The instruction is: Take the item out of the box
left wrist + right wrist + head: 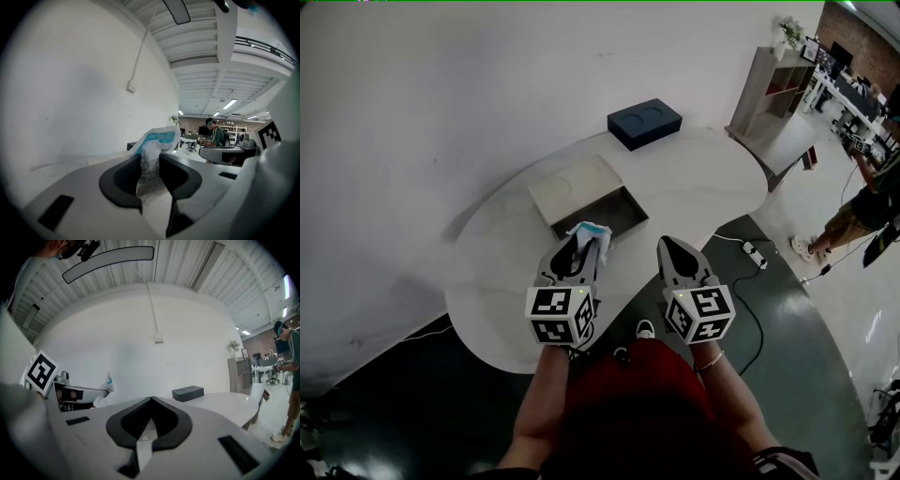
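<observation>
Nearest the person, the right tongs (668,247) sit closed with nothing in them, just to the right of the open beige box (617,208). Beside them, the left tongs (584,246) are clamped on a crinkled white packet with a teal band (591,230). Seen from above, the packet shows at the box's near edge, and its top sticks up past the jaws. The box lies on the white worktop (694,178). Beyond it, near the worktop's far edge, rests a dark blue box (644,123). Further off, to the right, stand a shelf unit (764,89) and another person (862,202).
</observation>
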Available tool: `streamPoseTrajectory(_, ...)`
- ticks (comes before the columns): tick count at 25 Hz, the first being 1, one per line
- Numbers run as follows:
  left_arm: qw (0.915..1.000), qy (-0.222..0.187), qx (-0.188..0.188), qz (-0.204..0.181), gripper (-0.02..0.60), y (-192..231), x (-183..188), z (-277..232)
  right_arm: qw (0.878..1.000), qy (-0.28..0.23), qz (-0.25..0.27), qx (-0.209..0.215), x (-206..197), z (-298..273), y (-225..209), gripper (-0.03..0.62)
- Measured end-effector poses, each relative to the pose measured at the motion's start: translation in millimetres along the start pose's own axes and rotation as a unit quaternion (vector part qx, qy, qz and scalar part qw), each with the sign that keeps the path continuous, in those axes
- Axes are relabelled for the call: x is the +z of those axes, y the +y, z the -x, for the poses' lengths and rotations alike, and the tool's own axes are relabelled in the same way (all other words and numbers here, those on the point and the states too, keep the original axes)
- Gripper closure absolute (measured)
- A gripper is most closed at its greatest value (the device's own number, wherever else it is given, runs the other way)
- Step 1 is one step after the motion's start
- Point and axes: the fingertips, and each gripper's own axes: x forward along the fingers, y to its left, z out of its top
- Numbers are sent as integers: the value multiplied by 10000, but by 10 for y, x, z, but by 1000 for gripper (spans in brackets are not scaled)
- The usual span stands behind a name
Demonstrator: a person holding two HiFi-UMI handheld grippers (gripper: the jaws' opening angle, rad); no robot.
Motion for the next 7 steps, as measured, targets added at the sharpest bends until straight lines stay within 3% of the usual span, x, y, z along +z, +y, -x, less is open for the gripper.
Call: streamPoseTrajectory(7, 10000, 25, -1, -25, 451, 34, -6, -18, 10000, -3, -2, -3, -27, -24, 25, 579)
